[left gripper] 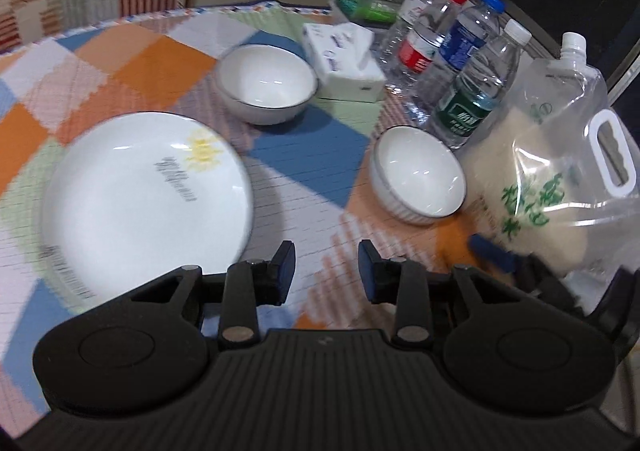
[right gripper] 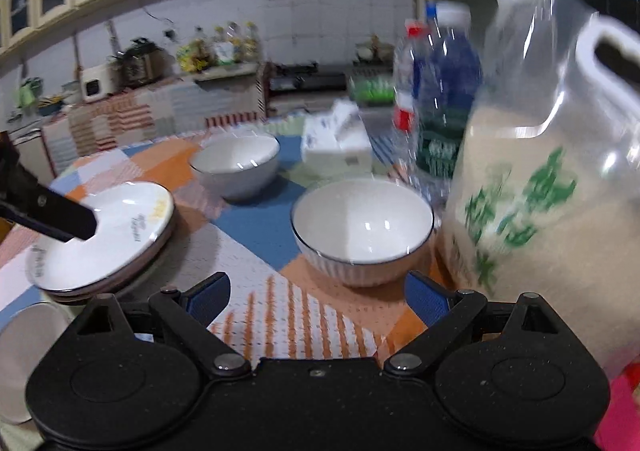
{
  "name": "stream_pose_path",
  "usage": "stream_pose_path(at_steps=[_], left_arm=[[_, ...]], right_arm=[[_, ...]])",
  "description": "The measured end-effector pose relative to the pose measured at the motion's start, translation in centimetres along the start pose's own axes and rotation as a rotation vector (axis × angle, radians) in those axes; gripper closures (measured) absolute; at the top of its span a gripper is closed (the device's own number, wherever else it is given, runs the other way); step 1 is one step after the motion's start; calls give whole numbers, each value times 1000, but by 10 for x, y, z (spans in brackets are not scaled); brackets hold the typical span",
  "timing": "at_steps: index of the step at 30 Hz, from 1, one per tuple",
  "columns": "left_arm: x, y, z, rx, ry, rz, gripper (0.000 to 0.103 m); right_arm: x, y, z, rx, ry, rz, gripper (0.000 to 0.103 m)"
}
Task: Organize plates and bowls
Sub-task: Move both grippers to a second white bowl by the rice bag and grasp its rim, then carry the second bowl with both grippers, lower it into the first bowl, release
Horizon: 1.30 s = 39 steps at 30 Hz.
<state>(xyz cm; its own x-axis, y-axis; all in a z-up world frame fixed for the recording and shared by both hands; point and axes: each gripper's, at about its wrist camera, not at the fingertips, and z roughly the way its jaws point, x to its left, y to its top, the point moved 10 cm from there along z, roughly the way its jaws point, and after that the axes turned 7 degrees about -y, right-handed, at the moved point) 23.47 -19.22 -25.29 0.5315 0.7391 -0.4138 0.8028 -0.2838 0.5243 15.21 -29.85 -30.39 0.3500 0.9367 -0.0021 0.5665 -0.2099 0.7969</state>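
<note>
Table: round one under a woven patchwork cloth of orange, blue, white and green squares (left gripper: 120, 63), and everything sat on that.
Rice bag: big clear plastic pouch of rice with a white screw cap, white handle cutout and green lettering (left gripper: 560, 179), upright at the right edge, just beside the nearer bowl.
Plates: white shallow plate with a dark rim, a yellow flower print and grey script (left gripper: 148, 195) lay left of centre; my right camera showed it on top of a small stack of plates (right gripper: 108, 235).
Bottles: cluster of clear plastic water bottles with white, red and blue caps (left gripper: 460, 63) stood behind the rice bag.
Far bowl: white ceramic bowl with a thin dark rim (left gripper: 267, 83), upright and empty, next to a white tissue box (left gripper: 344, 63).
Near bowl: white ribbed ceramic bowl with a dark rim (left gripper: 418, 175), upright, empty, well apart from the plates.
Left tongs (left gripper: 327, 271): jaws partly apart, nothing between the blue pads, hanging over bare cloth between plate and near bowl.
Right tongs (right gripper: 318, 297): jaws spread wide, holding nothing, pointed at the near bowl, not touching it.
</note>
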Motion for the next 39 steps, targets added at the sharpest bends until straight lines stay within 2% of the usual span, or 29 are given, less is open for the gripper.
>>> stream_pose_path(at_steps=[8, 11, 18, 20, 22, 26, 31, 35, 39], left_arm=[[-23, 22, 68, -13, -58, 16, 62], [-30, 28, 88, -10, -49, 54, 62], [-19, 32, 132, 8, -20, 6, 62], [-16, 35, 140, 8, -32, -17, 72], [-17, 38, 144, 8, -73, -49, 90], [-19, 40, 147, 33, -52, -28, 92], [-15, 38, 142, 76, -41, -54, 94], [-14, 34, 131, 83, -20, -14, 95], [-14, 30, 115, 90, 3, 15, 95]], right_arm=[[-1, -7, 43, 34, -49, 15, 7], [-5, -8, 55, 50, -60, 42, 7], [-6, -14, 75, 79, -71, 66, 7], [-6, -15, 77, 80, -66, 68, 7], [-6, -16, 79, 84, -66, 64, 7], [-7, -18, 84, 87, -66, 81, 7], [-5, -16, 88, 78, -74, 57, 7], [-7, -14, 87, 76, -71, 58, 10], [-1, -11, 80, 64, -58, 37, 10]])
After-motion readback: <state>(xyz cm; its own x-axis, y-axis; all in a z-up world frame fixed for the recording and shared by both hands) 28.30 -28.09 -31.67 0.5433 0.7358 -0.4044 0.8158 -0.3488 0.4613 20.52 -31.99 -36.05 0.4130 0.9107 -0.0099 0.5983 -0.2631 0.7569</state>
